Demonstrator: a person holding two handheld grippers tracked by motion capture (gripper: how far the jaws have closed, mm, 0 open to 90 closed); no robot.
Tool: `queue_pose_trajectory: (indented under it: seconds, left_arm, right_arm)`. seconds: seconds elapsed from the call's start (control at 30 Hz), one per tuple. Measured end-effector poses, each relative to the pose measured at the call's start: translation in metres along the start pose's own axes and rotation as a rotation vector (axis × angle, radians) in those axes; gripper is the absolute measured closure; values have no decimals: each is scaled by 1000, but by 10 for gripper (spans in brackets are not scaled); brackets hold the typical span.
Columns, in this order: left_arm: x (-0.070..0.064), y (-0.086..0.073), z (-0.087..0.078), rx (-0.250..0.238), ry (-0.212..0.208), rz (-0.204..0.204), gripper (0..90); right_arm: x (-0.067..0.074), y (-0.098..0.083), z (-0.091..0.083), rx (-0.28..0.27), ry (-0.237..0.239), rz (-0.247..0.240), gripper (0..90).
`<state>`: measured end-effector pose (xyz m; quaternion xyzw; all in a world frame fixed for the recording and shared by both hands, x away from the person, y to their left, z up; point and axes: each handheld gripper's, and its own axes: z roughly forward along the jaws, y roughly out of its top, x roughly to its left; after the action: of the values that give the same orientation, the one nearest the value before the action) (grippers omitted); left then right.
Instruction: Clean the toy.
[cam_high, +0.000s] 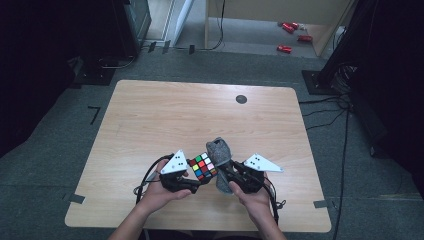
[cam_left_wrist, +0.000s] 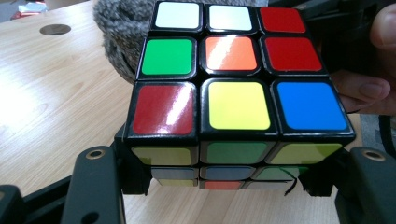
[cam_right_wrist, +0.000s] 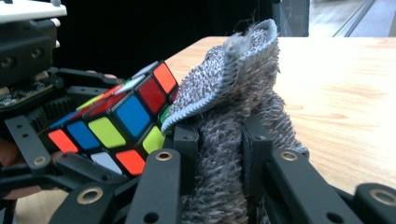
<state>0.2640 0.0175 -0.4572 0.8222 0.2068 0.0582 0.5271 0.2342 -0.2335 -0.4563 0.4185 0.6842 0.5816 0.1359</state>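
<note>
A scrambled colour cube (cam_high: 202, 167) is held just above the wooden table (cam_high: 165, 115) near its front edge. My left gripper (cam_high: 194, 184) is shut on it; in the left gripper view the cube (cam_left_wrist: 233, 84) sits between the two black jaws, gripped at its lower layers. A grey fuzzy cloth (cam_high: 220, 159) with a pale blue edge is pinched in my right gripper (cam_high: 227, 176), whose jaws are shut on its folded middle (cam_right_wrist: 219, 172). The cloth's upper flap (cam_right_wrist: 233, 70) leans against the cube (cam_right_wrist: 116, 116). Both hands meet at the table's front middle.
A small dark round disc (cam_high: 241, 99) is set in the table towards the back right. Cables trail from both grippers near the front edge. Beyond the table lie grey carpet, dark equipment stands and several red objects (cam_high: 290, 35) on the floor.
</note>
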Motion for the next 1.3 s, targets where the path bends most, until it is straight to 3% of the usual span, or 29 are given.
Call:
queue_pose_trajectory:
  seconds: [0.27,0.37,0.53,0.67,0.83,0.93,1.0,1.13,1.3]
  left_arm:
    - [-2,-2,4,23,8,12,349]
    - [-4,0,2,9,14,23,349]
    - [4,1,-4,-27,-8,-36,349]
    - [2,-1,0,-2,-1,-16,349]
    - [-3,-1,4,16,2,11,349]
    - [1,0,1,-2,-11,-24,349]
    - [5,0,-2,-14,-5,-52,349]
    - [6,-1,-3,-14,0,-42,349]
    - [-2,-1,2,16,-7,6,349]
  right_arm:
    - [16,16,-11,-57,24,-27,738]
    - [13,13,-9,-51,12,-16,739]
    - [5,2,-1,3,-13,2,739]
    - [13,11,-7,-28,4,-36,738]
    - [14,10,-7,-42,-10,-30,739]
    - [8,0,0,-6,-48,-31,740]
    - [7,-4,3,7,-49,-19,741]
    - [13,3,-1,-6,-27,-31,740]
    - [20,13,-9,-55,-11,-29,741]
